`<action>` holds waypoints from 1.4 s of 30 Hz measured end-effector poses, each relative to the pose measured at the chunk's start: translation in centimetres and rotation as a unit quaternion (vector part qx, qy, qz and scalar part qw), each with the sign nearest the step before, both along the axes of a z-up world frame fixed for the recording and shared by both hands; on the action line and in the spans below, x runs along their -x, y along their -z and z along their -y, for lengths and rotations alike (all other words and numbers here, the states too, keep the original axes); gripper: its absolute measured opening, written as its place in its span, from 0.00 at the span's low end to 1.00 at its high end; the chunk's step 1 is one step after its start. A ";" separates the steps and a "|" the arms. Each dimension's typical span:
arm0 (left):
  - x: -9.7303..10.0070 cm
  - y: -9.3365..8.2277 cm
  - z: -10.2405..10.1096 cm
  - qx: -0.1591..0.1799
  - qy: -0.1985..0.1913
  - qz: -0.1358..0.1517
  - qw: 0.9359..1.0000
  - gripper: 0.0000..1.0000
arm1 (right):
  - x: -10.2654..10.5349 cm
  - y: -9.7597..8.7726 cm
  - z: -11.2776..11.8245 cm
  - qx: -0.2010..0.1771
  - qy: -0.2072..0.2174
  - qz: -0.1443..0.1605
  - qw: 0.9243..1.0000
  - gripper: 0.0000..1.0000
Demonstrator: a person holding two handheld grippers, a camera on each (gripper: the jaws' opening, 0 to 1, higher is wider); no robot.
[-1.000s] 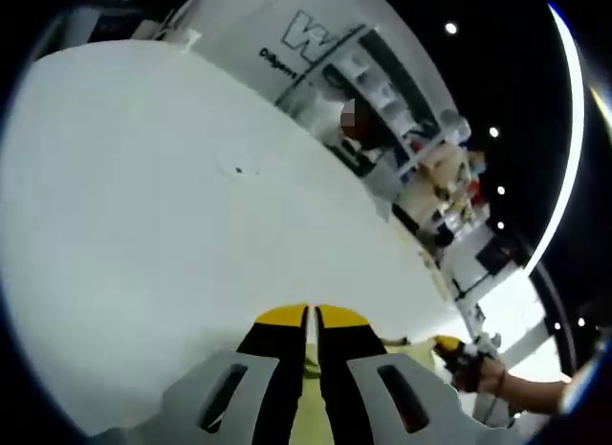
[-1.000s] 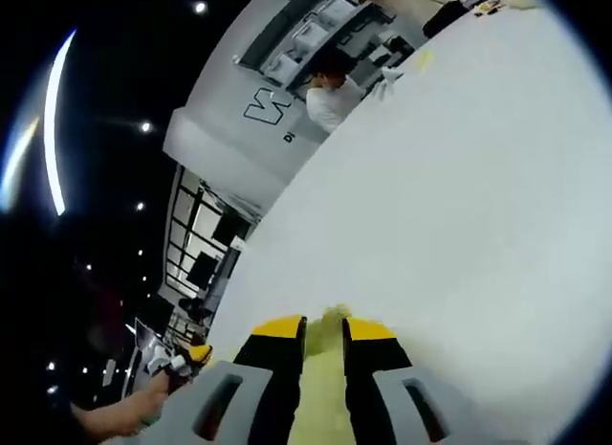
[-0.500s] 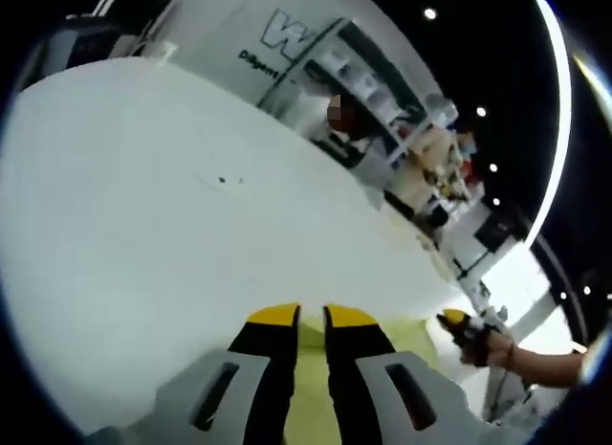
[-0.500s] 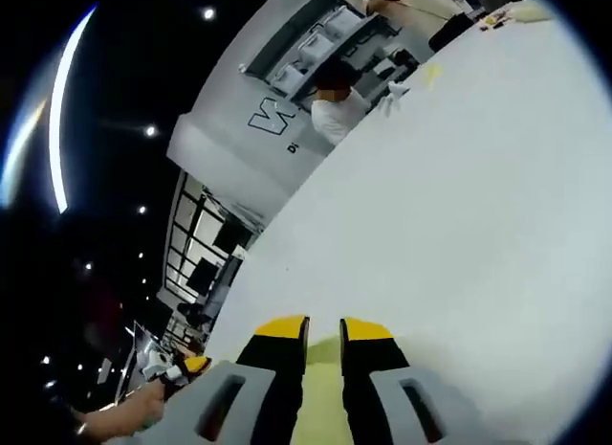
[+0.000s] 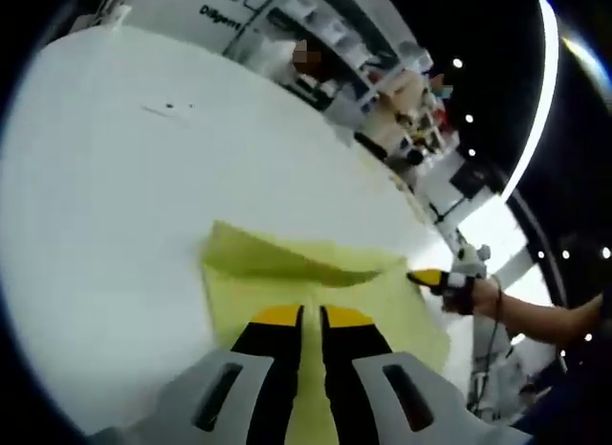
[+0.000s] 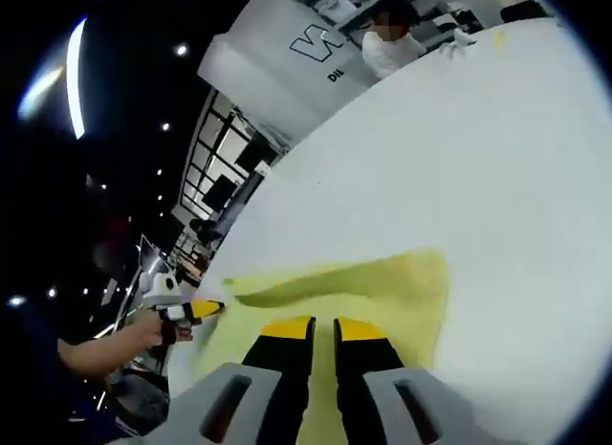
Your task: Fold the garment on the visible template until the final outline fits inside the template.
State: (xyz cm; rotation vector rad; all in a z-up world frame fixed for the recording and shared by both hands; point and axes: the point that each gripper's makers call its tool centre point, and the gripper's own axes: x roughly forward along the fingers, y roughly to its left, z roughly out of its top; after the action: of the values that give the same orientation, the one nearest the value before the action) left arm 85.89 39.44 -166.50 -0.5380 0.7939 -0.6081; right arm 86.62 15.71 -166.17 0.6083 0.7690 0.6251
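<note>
Garment: yellow cloth (image 5: 316, 287) (image 6: 382, 282) on white table (image 5: 115, 196) (image 6: 459, 158), far edge folded over.
Left gripper (image 5: 311, 316): jaws narrowly parted, cloth between them; grip unclear.
Right gripper (image 6: 323, 322): same, cannot tell.

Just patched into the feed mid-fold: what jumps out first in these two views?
The yellow-green garment stands out, lying on the broad white table with its far edge raised in a fold. In the left gripper view the left gripper sits over the cloth with its yellow-tipped jaws nearly together, and the right gripper meets the garment's edge. Behind the table, a wall bears large lettering.
</note>
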 end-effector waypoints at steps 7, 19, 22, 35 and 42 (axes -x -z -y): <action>-4.0 -0.3 0.5 -0.019 -0.043 0.041 0.998 0.16 | -3.4 0.0 1.0 0.023 0.050 0.031 0.998 0.06; -3.2 -4.1 -1.3 -0.036 -0.058 0.102 0.992 0.23 | -2.4 -3.9 3.8 -0.032 0.125 0.070 0.989 0.08; -1.8 -4.6 -1.5 -0.030 -0.054 0.106 0.992 0.23 | -0.8 -4.0 4.6 -0.030 0.128 0.071 0.989 0.08; 5.4 -4.6 -4.1 -0.047 -0.066 0.128 0.988 0.26 | 7.2 -5.0 5.8 -0.026 0.111 0.079 0.990 0.08; 8.4 -4.5 -4.9 -0.049 -0.070 0.122 0.989 0.28 | 11.2 -4.7 5.9 -0.011 0.096 0.078 0.992 0.11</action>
State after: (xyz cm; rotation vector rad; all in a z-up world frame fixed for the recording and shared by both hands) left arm 77.46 44.36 -162.00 -0.4165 0.5468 -0.4919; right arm 75.39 9.76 -161.44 0.6366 0.5504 0.4977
